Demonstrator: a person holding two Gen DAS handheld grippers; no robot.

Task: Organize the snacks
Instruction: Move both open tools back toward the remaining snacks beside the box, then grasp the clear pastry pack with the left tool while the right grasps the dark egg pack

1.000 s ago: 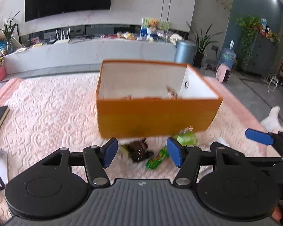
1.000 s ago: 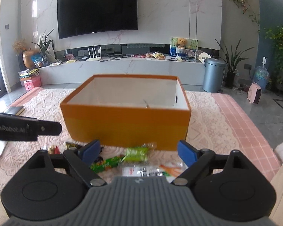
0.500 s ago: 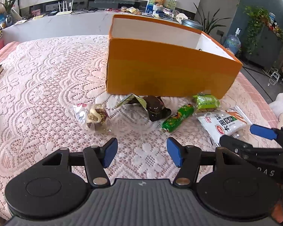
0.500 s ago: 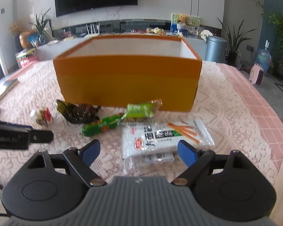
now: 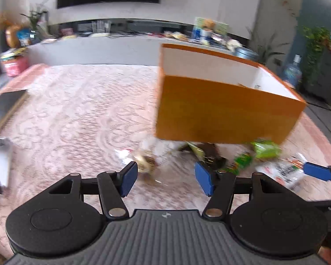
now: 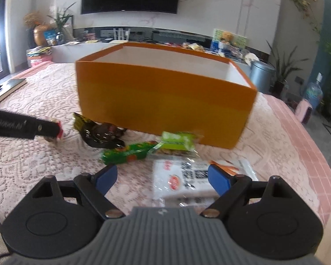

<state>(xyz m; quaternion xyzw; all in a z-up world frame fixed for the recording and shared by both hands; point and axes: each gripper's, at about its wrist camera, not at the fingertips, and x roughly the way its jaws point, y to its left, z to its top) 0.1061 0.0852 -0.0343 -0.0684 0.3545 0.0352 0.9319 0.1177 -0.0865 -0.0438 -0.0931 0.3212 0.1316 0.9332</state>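
An orange box (image 6: 163,101), open at the top with a white inside, stands on a tabletop covered in pink lace cloth (image 6: 44,154). The snacks lie loose on the cloth in a row along the box's near wall.

From the right wrist view, the left-most snack is a small clear packet (image 6: 55,135) with a red edge, partly hidden behind the left tongs (image 5: 163,181), whose black arm reaches in from the left edge. Next comes a dark wrapper (image 6: 101,132) with a yellow-green end, touching the foot of the box. Right of it lies a long green bar (image 6: 128,153), and against that bar's right end a light green packet (image 6: 178,142) close to the box wall. Nearest the camera is a flat white pack (image 6: 187,178) with a red mark and black print (its near edge is hidden by the tool body).

The right tongs (image 6: 163,177) are spread wide and grip nothing; the white pack lies below and between their blue pads (image 6: 218,180), not touched as far as the view shows.

The left tongs are also released, with nothing between them. In their own blurred view the clear packet (image 5: 146,161) sits just beyond the left pad and the dark wrapper (image 5: 207,152) just beyond the right one.
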